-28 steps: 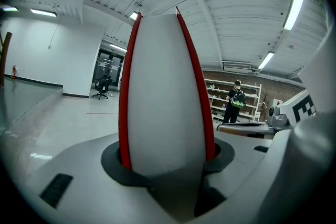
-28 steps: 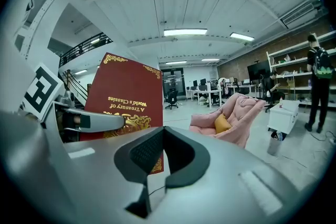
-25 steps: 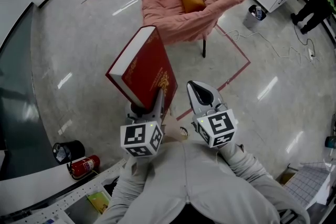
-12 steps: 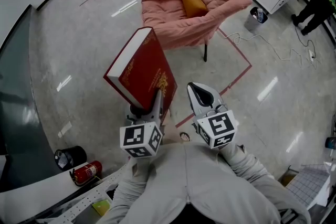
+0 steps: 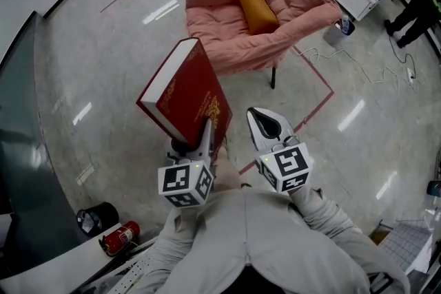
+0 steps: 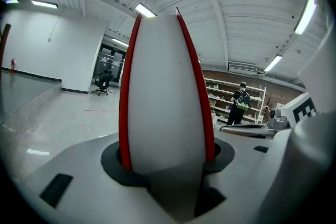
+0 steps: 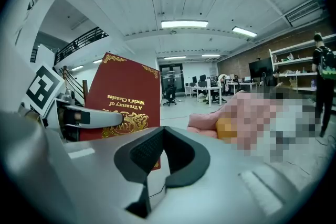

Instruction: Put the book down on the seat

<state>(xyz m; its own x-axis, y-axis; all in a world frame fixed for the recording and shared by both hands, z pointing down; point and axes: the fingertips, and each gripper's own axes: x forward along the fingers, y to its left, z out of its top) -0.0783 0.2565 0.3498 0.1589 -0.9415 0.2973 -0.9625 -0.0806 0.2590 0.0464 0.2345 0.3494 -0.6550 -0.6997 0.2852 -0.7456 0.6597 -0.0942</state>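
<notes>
- Above the floor (image 5: 103, 72), short of the pink armchair (image 5: 220, 31), the red book (image 5: 185, 94) stands tilted — clamped by its lower edge in the left gripper (image 5: 204, 133).
- Right gripper (image 5: 266, 122) — jaws together, empty, just beside the book.

The right gripper (image 7: 164, 128) fills the lower foreground, a broad grey body whose two black-padded jaws meet at the tips with nothing between them. At ten o'clock from the jaws a red book (image 7: 126, 86) stands upright, its gold title upside down above a gold emblem. The left gripper (image 7: 107, 119) reaches in from nine o'clock, one pale grey finger lying across the lower cover and its marker cube further left. At three o'clock sits a pink padded chair (image 7: 202, 122) holding an orange cushion (image 7: 226, 129). Far behind at twelve o'clock are desks and an office chair (image 7: 170, 95). At the far right a person (image 7: 324, 73) with a backpack stands beside shelves
</notes>
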